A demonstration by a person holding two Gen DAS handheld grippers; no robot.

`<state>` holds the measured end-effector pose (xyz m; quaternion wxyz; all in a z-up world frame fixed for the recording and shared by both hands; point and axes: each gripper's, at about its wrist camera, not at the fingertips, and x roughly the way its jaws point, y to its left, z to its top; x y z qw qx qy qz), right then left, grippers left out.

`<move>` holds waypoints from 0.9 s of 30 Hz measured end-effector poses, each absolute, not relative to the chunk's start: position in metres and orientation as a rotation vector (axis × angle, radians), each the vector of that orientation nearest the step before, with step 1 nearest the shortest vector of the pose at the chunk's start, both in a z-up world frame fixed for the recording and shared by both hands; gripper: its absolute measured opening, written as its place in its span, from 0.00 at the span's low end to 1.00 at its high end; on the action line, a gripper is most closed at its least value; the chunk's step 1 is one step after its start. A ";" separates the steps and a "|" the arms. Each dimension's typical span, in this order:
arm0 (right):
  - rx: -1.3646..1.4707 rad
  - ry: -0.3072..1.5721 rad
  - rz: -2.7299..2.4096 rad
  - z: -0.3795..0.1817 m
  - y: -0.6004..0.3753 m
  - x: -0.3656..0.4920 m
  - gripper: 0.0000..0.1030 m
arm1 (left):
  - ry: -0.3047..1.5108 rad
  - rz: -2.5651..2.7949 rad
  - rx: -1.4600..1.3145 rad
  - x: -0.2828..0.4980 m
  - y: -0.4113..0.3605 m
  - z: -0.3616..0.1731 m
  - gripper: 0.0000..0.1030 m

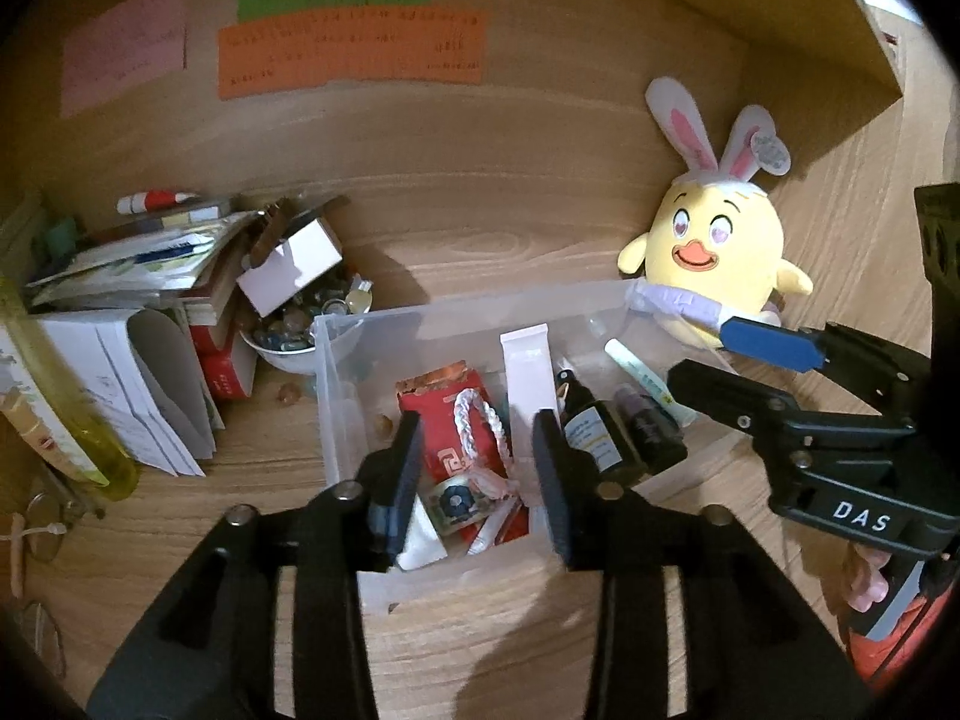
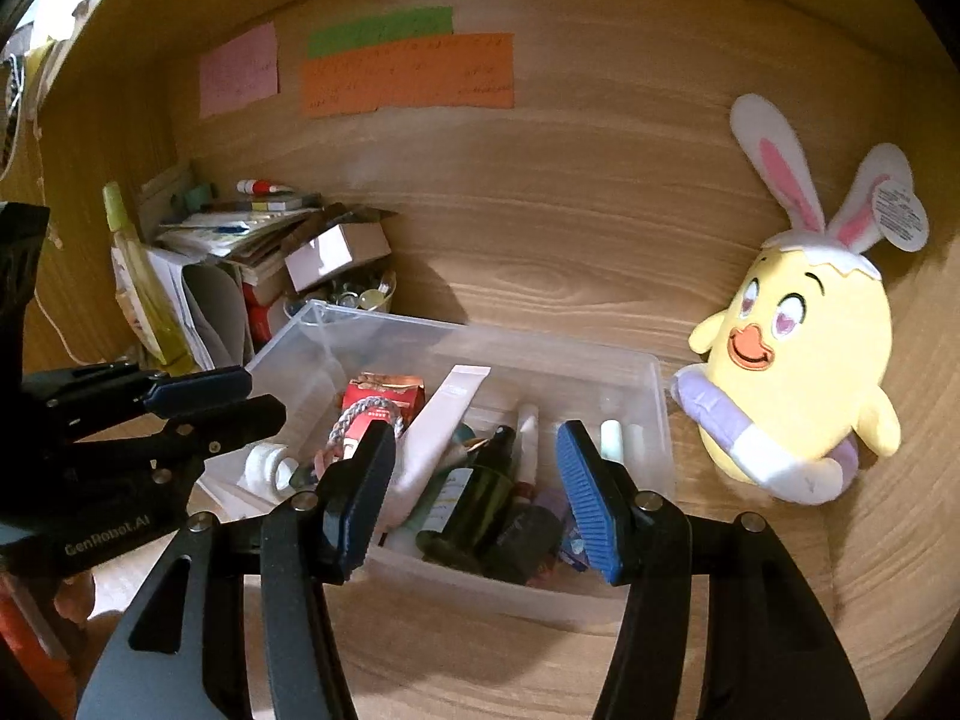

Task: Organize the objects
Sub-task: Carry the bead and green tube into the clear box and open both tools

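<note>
1. A clear bin [image 1: 336, 372] is sitting mid-frame on the tabletop [image 1: 480, 648], already holding bottles, a white tube [image 2: 441, 420] and a red packet [image 1: 444, 420].
2. The tube's long axis is running toward the upper right, cap end nearest the camera (right view).
3. A loose pile [image 1: 150, 300] is waiting at left.
4. The left gripper [image 1: 474, 480] and right gripper [image 2: 474, 498] are hovering part-open, fingers holding nothing.

Wooden desk top [image 1: 480, 630] w/ wood back wall. Centre of frame: clear plastic bin [image 1: 336, 396] stands on it. Upper right: yellow chick plush [image 1: 714, 246] just beside the bin. Left: pile of books & papers [image 1: 138, 276], white bowl [image 1: 288, 354] of small stones, yellow-green bottle [image 1: 72, 414]. Lower left: glasses [image 1: 42, 516].
</note>
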<state>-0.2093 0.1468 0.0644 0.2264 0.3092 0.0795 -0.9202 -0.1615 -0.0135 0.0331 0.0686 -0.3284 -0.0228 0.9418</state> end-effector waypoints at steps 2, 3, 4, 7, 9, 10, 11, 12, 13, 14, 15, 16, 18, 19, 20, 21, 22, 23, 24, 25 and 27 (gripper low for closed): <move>0.846 0.202 -2.533 0.066 0.152 -0.204 0.54 | -0.063 2.848 -0.974 -0.156 -0.013 0.035 0.44; 0.844 0.193 -2.532 0.067 0.155 -0.202 0.55 | -0.060 2.851 -0.969 -0.154 -0.012 0.036 0.47; 0.840 0.185 -2.533 0.067 0.158 -0.200 0.59 | -0.058 2.855 -0.962 -0.151 -0.011 0.038 0.53; 0.828 0.178 -2.541 0.068 0.164 -0.192 0.63 | -0.051 2.876 -0.934 -0.143 -0.010 0.042 0.65; 0.824 0.180 -2.546 0.068 0.168 -0.186 0.68 | -0.043 2.891 -0.921 -0.137 -0.008 0.043 0.73; 0.820 0.179 -2.551 0.068 0.170 -0.184 0.73 | -0.042 2.899 -0.913 -0.134 -0.008 0.044 0.80; 0.814 0.178 -2.558 0.068 0.172 -0.181 0.74 | -0.041 2.905 -0.906 -0.132 -0.007 0.044 0.82; 0.812 0.177 -2.561 0.067 0.173 -0.179 0.75 | -0.040 2.911 -0.898 -0.129 -0.007 0.045 0.87; 0.814 0.178 -2.560 0.067 0.174 -0.177 0.77 | -0.039 2.918 -0.892 -0.127 -0.006 0.045 0.90; 0.816 0.179 -2.559 0.066 0.175 -0.175 0.78 | -0.039 2.924 -0.890 -0.125 -0.005 0.044 0.92; 0.819 0.181 -2.558 0.066 0.176 -0.173 0.81 | -0.038 2.930 -0.888 -0.123 -0.004 0.044 0.94; 0.819 0.186 -2.561 0.065 0.177 -0.171 0.82 | -0.033 2.932 -0.886 -0.122 -0.003 0.043 0.94; 0.822 0.194 -2.566 0.063 0.178 -0.169 0.82 | -0.024 2.937 -0.891 -0.120 -0.002 0.041 0.95; 0.826 0.195 -2.566 0.062 0.179 -0.168 0.83 | -0.024 2.940 -0.895 -0.119 -0.002 0.040 0.95; 0.832 0.193 -2.565 0.061 0.179 -0.167 0.84 | -0.028 2.940 -0.901 -0.119 -0.001 0.038 0.95; 0.839 0.191 -2.563 0.059 0.180 -0.166 0.84 | -0.038 2.935 -0.909 -0.119 -0.002 0.036 0.95; 0.843 0.189 -2.563 0.058 0.180 -0.165 0.84 | -0.052 2.929 -0.916 -0.118 -0.002 0.034 0.95; 0.848 0.187 -2.563 0.057 0.181 -0.164 0.84 | -0.069 2.921 -0.925 -0.118 -0.003 0.032 0.95; 0.851 0.186 -2.562 0.056 0.182 -0.163 0.85 | -0.081 2.917 -0.932 -0.118 -0.004 0.031 0.95; 0.855 0.185 -2.561 0.055 0.183 -0.163 0.85 | -0.087 2.916 -0.936 -0.118 -0.004 0.030 0.95; 0.862 0.182 -2.560 0.053 0.183 -0.162 0.85 | -0.093 2.911 -0.944 -0.118 -0.004 0.028 0.95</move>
